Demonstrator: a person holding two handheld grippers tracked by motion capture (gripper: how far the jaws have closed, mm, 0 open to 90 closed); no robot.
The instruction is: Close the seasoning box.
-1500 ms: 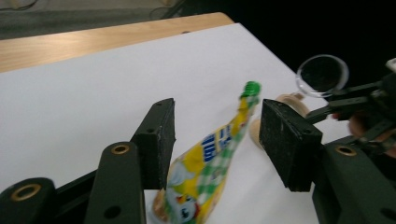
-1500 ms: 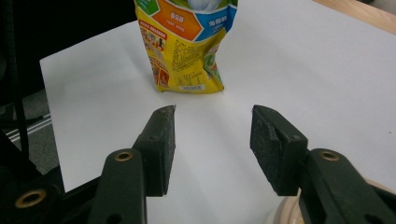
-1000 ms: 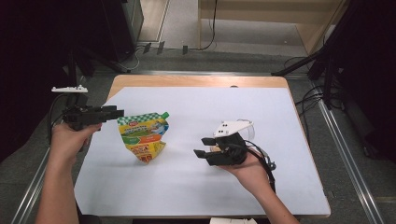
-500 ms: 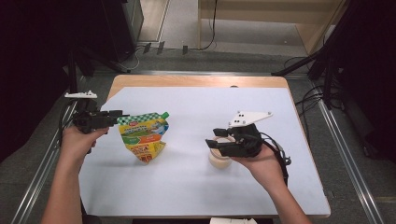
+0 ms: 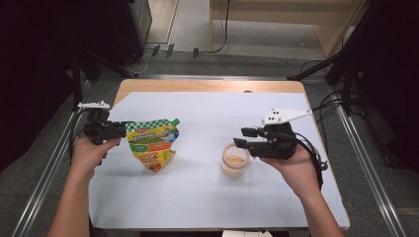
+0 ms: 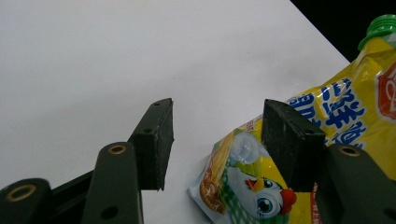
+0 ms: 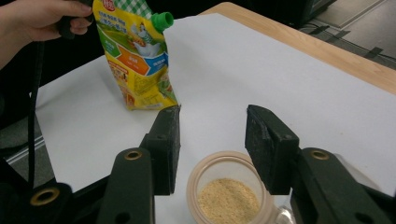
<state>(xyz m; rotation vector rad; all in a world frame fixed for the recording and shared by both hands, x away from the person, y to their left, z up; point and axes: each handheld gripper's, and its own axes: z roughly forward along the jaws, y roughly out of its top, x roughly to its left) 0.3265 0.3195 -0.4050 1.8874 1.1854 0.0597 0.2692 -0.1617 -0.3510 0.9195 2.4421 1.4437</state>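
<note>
Spout pouch (image 5: 150,144) on white sheet, left side, at left gripper (image 6: 217,135), jaws apart, unpressed | jar (image 5: 234,160) w/ tan powder under right gripper (image 5: 245,137); we note jaws just closing, nothing held

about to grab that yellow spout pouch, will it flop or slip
Probably floppy: the yellow pouch is soft film with a creased lower end. Its glossy skin may slip between the left claw pads. Likely top-heavy toward the green cap.

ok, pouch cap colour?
Green: the screw cap on the yellow pouch, clearest in the right gripper view.
</note>
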